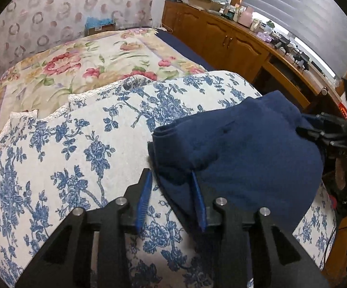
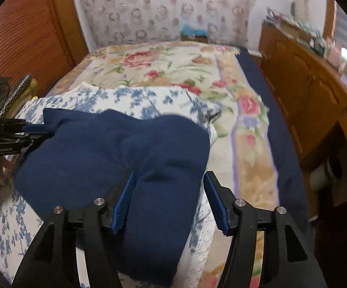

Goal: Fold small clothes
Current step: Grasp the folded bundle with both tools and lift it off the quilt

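Floral bedding (image 1: 65,148) carries my soft, limp navy garment (image 1: 245,144); left gripper (image 1: 171,187) and right gripper (image 2: 168,187) stand released astride its folded edges, the thickest holds.

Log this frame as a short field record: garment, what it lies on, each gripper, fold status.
garment: navy garment, bunched, partly folded over itself
surface: blue-and-white floral cloth laid over a flowered bedspread
left gripper: jaws apart at the garment's near edge, pads not pressing
right gripper: jaws apart, garment between the pads, not pinched
fold status: unfinished; edges uneven
background: wooden cabinet beside the bed
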The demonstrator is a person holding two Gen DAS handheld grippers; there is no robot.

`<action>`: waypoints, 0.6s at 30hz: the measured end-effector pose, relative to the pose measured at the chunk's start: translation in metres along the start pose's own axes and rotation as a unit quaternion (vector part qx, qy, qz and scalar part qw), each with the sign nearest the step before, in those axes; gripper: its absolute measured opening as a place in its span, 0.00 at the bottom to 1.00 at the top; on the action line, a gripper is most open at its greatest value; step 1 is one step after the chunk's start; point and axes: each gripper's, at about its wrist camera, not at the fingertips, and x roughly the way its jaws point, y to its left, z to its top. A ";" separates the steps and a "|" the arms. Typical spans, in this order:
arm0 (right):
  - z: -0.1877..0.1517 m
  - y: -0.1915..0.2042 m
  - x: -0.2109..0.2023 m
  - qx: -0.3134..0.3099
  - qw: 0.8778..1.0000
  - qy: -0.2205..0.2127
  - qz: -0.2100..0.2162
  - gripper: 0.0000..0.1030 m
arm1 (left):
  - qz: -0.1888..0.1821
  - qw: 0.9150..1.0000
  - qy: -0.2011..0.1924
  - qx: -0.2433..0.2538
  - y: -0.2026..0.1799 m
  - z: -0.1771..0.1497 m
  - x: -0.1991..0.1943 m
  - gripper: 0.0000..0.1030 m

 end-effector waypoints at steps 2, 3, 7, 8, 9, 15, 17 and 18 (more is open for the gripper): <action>-0.001 -0.004 0.004 0.012 1.000 0.001 0.014 0.64 | 0.004 1.000 0.000 -0.001 -0.001 0.001 0.001 0.32; -0.001 -0.005 0.006 0.019 1.000 0.002 0.021 0.65 | 0.008 1.000 -0.001 0.000 -0.002 0.001 0.001 0.32; -0.003 -0.013 0.013 0.053 0.997 0.015 0.059 0.66 | 0.009 1.000 0.005 -0.006 -0.003 0.007 0.004 0.33; -0.003 -0.013 0.013 0.056 0.996 0.014 0.064 0.66 | 0.006 1.000 0.006 -0.010 -0.003 0.008 0.005 0.33; -0.003 -0.011 0.013 0.052 0.996 0.012 0.064 0.66 | 0.003 1.000 0.007 -0.013 -0.003 0.009 0.005 0.33; -0.004 0.000 0.008 0.023 0.999 0.001 0.049 0.61 | -0.027 0.999 0.006 -0.020 -0.003 0.011 0.007 0.33; -0.003 0.003 0.006 0.017 0.997 0.002 0.074 0.34 | -0.032 0.999 0.003 -0.019 -0.004 0.010 0.008 0.26; -0.002 0.006 0.007 0.009 0.998 0.003 0.066 0.33 | -0.036 0.999 0.003 -0.018 -0.004 0.010 0.008 0.23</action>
